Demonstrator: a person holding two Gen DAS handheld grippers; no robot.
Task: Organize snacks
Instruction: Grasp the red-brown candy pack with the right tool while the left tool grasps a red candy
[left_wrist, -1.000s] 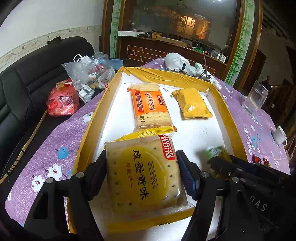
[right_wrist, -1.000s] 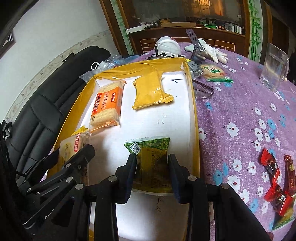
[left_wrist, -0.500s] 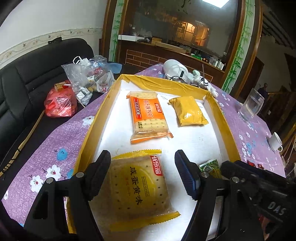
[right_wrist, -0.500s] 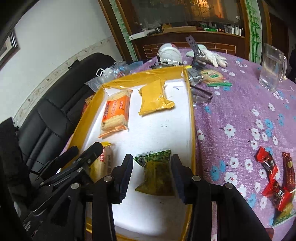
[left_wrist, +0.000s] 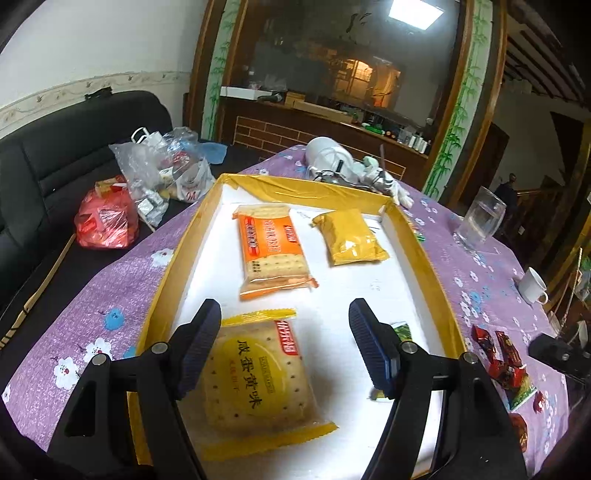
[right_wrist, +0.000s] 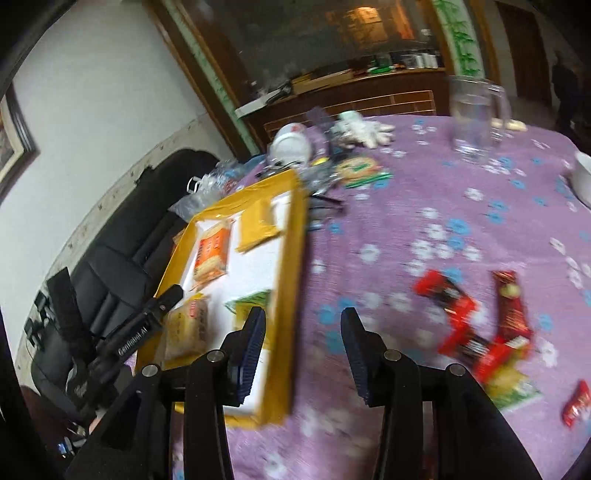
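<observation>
A yellow-rimmed white tray (left_wrist: 421, 251) holds an orange cracker pack (left_wrist: 271, 249), a yellow pouch (left_wrist: 351, 238), a yellow salted-egg biscuit pack (left_wrist: 255, 376) and a green snack pack (left_wrist: 402, 330). My left gripper (left_wrist: 286, 343) is open and empty, above the biscuit pack, which lies flat in the tray. My right gripper (right_wrist: 303, 350) is open and empty over the purple tablecloth just right of the tray (right_wrist: 291, 258). Red snack packs (right_wrist: 480, 325) lie on the cloth to its right. The right view is blurred by motion.
A glass mug (left_wrist: 480, 218) and a white cup (left_wrist: 533, 286) stand at the right. Plastic bags (left_wrist: 162, 173) and a red bag (left_wrist: 105, 221) lie on the black sofa at the left. A white helmet and gloves (right_wrist: 328, 136) lie behind the tray.
My left gripper opened, let go of the biscuit pack in the tray and drew back. My right gripper let go of the green pack in the tray and swung right toward the red snacks.
</observation>
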